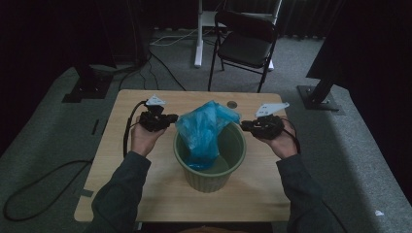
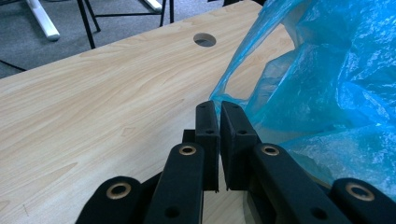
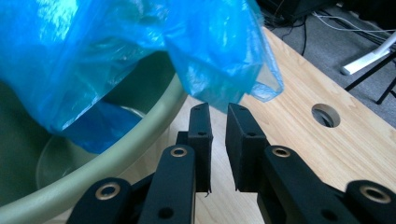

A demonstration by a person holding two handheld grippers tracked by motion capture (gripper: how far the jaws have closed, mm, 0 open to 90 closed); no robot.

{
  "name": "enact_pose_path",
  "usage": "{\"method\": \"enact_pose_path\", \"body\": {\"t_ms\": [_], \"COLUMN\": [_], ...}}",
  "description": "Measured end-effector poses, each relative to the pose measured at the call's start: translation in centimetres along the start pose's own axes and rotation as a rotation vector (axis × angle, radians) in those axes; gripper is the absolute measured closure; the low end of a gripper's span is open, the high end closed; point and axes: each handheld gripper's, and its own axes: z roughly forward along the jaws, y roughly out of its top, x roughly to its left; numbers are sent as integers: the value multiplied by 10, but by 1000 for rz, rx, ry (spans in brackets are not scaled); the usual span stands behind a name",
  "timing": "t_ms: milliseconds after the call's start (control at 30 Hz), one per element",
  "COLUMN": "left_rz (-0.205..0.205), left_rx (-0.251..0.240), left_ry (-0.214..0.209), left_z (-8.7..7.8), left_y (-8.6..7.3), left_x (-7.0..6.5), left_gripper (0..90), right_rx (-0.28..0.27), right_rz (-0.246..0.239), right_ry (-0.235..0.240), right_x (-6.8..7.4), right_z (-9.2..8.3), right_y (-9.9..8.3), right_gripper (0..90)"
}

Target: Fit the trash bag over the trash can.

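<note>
Pale wood table (image 1: 145,165) on grey carpet, black folding chair (image 1: 245,41) behind table, green bucket (image 1: 210,175) with blue bag (image 1: 204,128) mid-table, left gripper (image 2: 219,105) and right gripper (image 3: 218,108) flanking bag, jaws slightly parted, gripping nothing.

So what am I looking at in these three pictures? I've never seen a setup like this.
A person at a wooden table holds a hand-held claw in each hand: left claw, right claw. One picture looks down from above; the other two come from cameras riding on each claw, looking along its black jaws. On the table stands a green bucket with a blue plastic bag in it. The left claw's jaws are nearly closed at the bag's edge; the right claw's stand slightly apart just below the bag, gripping nothing.
</note>
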Motion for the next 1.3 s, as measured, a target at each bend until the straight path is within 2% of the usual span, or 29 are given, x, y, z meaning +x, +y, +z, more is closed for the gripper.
{"method": "enact_pose_path", "body": {"t_ms": [300,400,500,700,1100,1200,1300], "left_rz": [-1,2,3,2,3,3,6], "left_rx": [-4,-5,-5,-6,-7,-8,-8], "left_ry": [-2,-2,-1,-1,-4,-6,-7], "left_z": [0,1,1,1,3,4,3], "left_y": [1,2,2,2,3,3,3], "left_x": [-1,-1,-2,-2,-3,-4,-4], "left_gripper": [854,853,851,851,851,851,851], "right_rx": [15,10,-28,-65,-29,-27,-21], "right_rz": [-18,-30,-33,-47,-95,-99,-105], "right_ry": [23,9,0,-55,-101,-103,-81], "right_x": [4,5,4,1,-2,-2,-2], "right_z": [5,7,5,5,19,23,26], "right_y": [-3,-2,0,8,12,12,12], "right_gripper": [808,809,808,768,647,683,834]}}
